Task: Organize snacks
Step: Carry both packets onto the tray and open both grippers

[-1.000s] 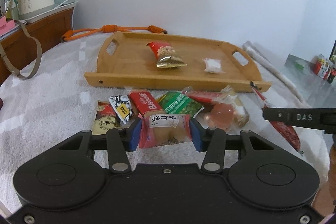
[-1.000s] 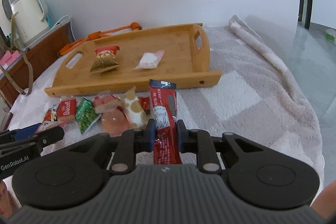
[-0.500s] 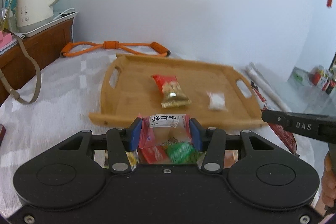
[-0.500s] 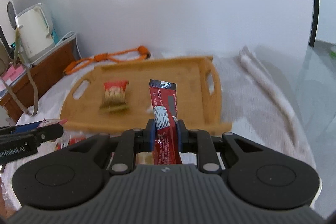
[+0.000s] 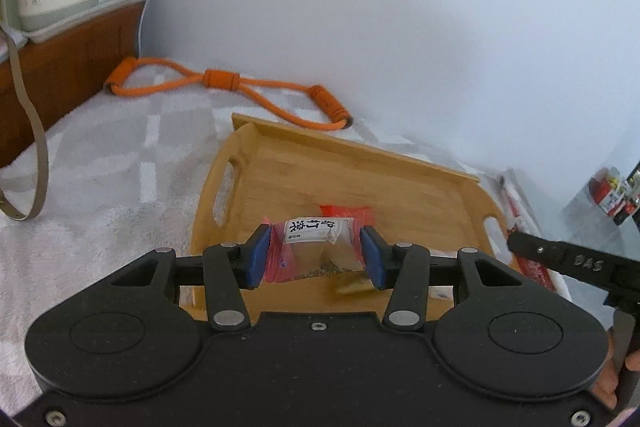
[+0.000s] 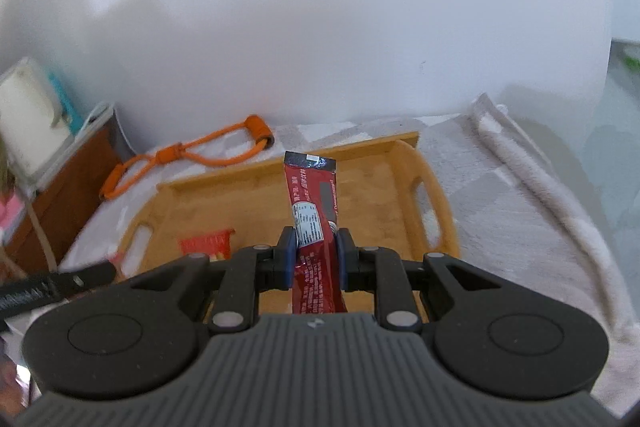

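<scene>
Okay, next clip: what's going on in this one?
A person is sorting snacks with two handheld grippers. The left gripper holds a pink snack packet and the right gripper holds a long red stick packet, both above the wooden tray on the towel-covered table. A red snack bag already lies in the tray.

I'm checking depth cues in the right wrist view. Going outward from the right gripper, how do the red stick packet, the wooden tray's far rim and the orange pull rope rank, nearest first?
1. Red stick packet: clamped in the right gripper, pointing forward over the tray.
2. Wooden tray's far rim: straight ahead, past the packet's tip.
3. Orange pull rope: beyond the tray, off to the left by the wall.
</scene>
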A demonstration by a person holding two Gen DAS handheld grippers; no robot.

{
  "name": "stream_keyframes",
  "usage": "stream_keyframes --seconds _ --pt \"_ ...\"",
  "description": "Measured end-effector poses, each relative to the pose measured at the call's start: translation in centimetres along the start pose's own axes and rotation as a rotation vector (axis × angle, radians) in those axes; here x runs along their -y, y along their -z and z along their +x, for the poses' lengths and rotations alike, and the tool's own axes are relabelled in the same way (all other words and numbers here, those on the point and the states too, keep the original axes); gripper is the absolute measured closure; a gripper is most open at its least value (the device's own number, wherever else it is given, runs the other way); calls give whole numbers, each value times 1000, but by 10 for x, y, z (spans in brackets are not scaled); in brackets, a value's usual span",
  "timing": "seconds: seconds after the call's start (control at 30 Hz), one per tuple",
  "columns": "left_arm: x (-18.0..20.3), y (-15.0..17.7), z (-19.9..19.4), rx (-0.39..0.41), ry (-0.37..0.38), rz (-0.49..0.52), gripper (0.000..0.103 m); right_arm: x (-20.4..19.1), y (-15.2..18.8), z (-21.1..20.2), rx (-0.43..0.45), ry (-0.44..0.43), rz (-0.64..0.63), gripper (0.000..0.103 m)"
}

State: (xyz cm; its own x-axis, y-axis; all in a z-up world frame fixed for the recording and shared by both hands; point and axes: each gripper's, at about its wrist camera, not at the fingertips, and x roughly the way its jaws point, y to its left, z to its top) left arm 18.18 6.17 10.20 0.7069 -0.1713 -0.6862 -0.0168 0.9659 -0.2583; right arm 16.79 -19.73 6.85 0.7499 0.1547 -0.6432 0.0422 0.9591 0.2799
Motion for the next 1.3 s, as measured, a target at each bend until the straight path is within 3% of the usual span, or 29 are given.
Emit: stream_keyframes --seconds 0.23,0.5,0.97,1.3 --pt "-17 -9 49 -100 -6 -71 57 -16 -10 45 -43 -9 137 79" --pt "-17 -4 73 -138 9 -36 57 -34 1 77 -74 7 113 79" --pt "-19 -1 96 -138 19 -1 56 -48 11 107 -95 97 26 78" --pt "-11 1 97 -115 14 41 55 -50 17 112 -103 100 -12 78"
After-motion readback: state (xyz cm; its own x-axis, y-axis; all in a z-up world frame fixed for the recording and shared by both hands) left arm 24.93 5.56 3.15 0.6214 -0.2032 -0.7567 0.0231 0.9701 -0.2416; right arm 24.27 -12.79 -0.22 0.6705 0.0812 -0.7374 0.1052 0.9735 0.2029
